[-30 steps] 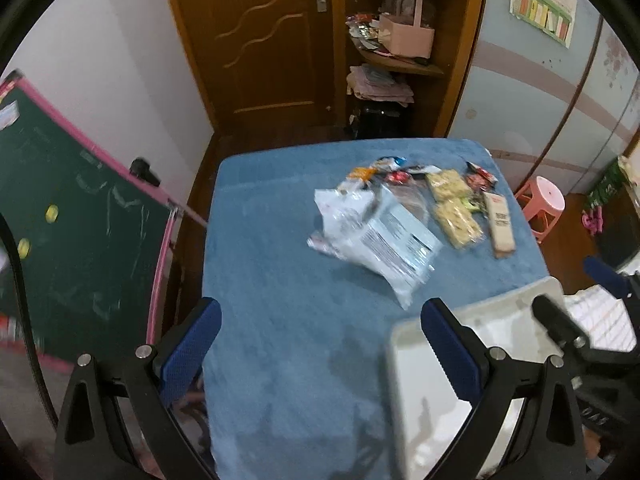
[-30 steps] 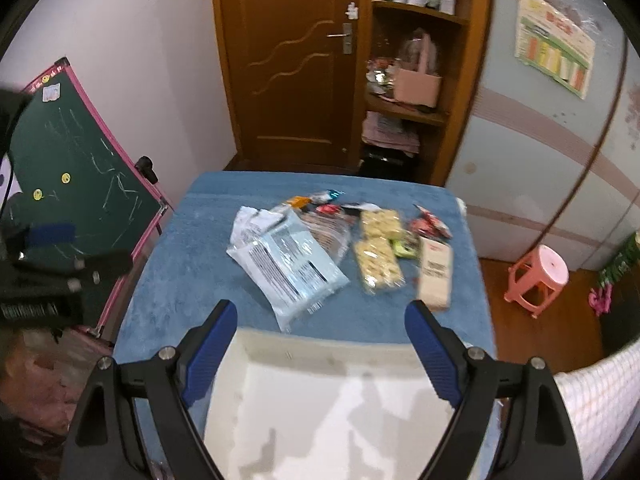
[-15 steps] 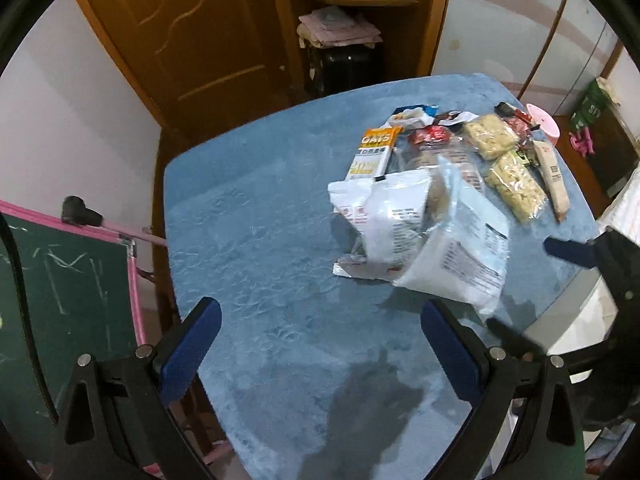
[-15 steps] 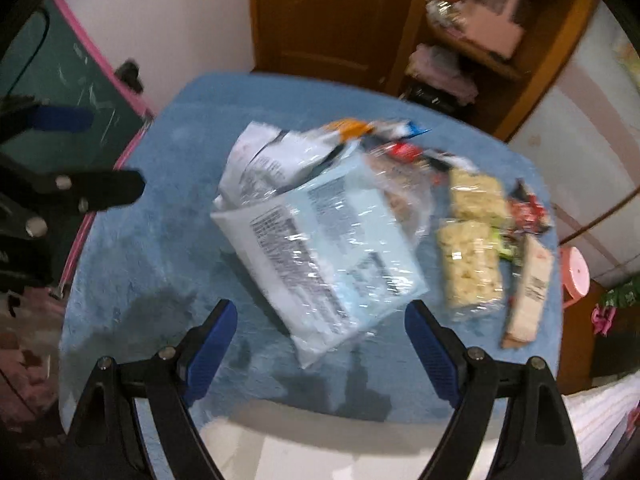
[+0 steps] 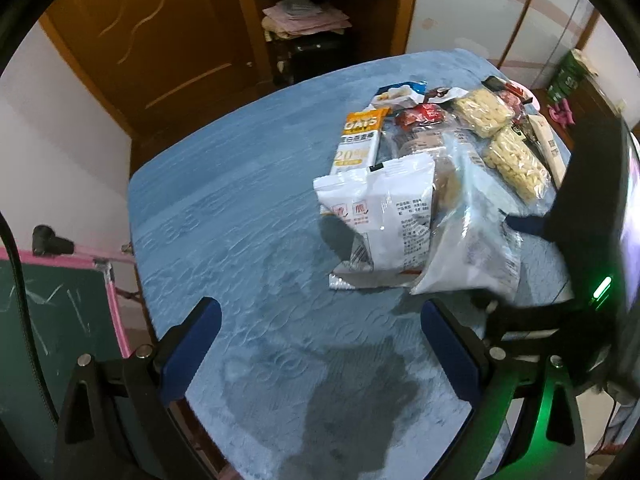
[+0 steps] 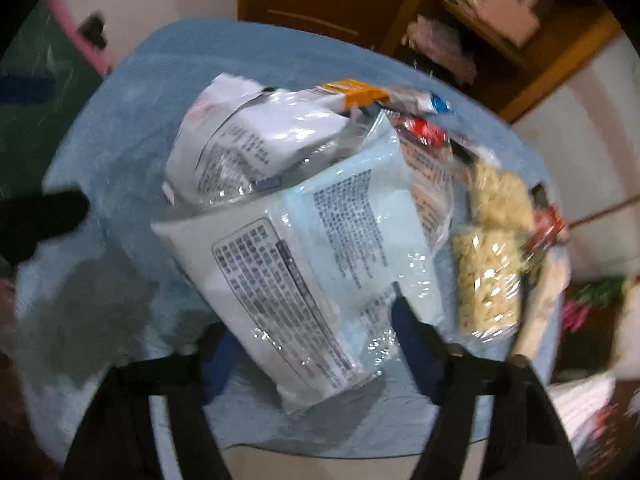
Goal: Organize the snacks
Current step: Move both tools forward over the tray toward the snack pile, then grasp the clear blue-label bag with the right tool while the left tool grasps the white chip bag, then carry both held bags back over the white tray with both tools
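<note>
A pile of snacks lies on the blue-covered table (image 5: 248,200). A large pale blue bag (image 6: 320,280) lies in front, a white bag (image 5: 384,216) behind it, an orange oats bar (image 5: 360,136) and two clear packs of yellow puffs (image 5: 516,164) further back. My right gripper (image 6: 312,344) is open with its fingers on either side of the pale blue bag's near end. My left gripper (image 5: 320,344) is open and empty over bare tablecloth, left of the pile. The right view is blurred.
A white tray edge (image 6: 320,468) lies at the table's near side. A green chalkboard with pink frame (image 5: 60,320) stands left of the table. A wooden door and shelf stand behind. The right gripper's body (image 5: 592,240) sits close at the left view's right.
My right gripper has moved forward and down from above the tray until its fingers straddle the pale blue bag. My left gripper has swung forward and tilted down toward the pile.
</note>
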